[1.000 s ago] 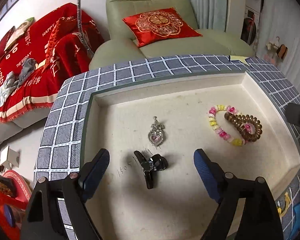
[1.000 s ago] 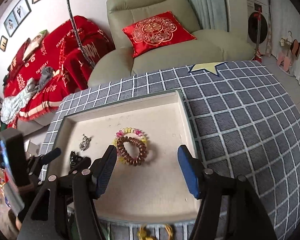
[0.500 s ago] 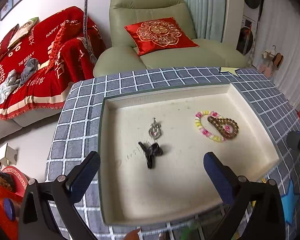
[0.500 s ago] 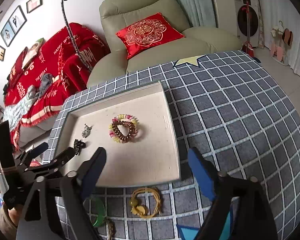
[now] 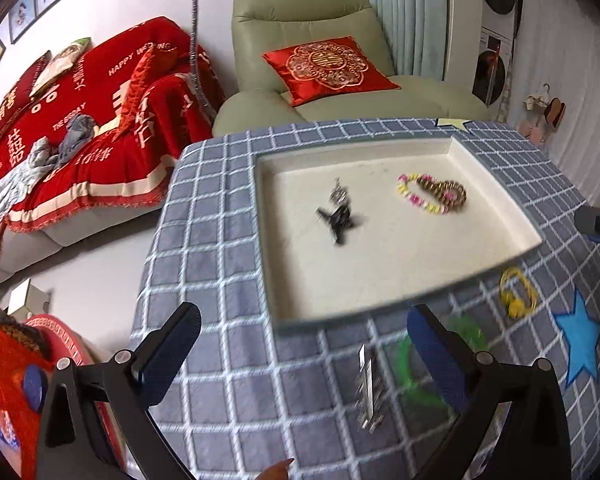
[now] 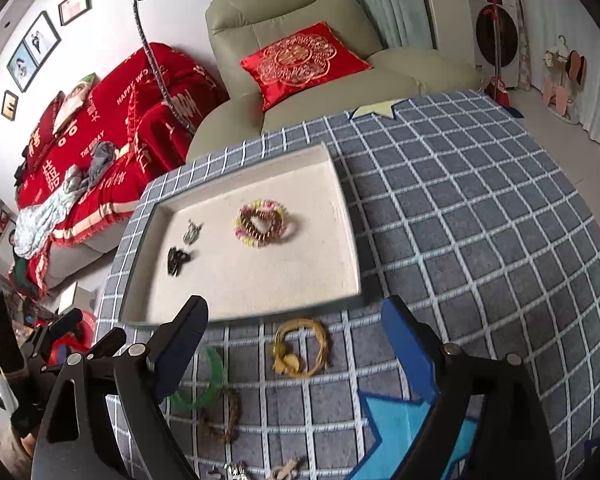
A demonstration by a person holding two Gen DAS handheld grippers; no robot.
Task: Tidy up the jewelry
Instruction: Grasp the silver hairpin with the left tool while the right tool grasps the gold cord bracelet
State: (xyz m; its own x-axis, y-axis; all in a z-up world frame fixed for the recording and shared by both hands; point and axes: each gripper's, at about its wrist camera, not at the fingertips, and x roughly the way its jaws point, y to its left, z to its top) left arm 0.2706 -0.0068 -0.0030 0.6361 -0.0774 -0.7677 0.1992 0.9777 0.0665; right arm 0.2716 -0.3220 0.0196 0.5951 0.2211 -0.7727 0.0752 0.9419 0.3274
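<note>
You are working in a home living room. A green recliner armchair [image 6: 300,60] carrying a red embroidered cushion [image 6: 300,60] is standing behind your desk [image 6: 480,220]. A sofa under a red throw [image 6: 112,120] is sitting along the wall, framed photographs [image 6: 40,48] are hanging above it, and a washing machine [image 6: 496,32] is showing at the far right.

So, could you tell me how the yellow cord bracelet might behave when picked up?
The yellow cord bracelet lies on the cloth in loose thin loops, so it will probably sag and feel light. Its bead could swing. The right gripper, open above it, may catch only some strands.
</note>
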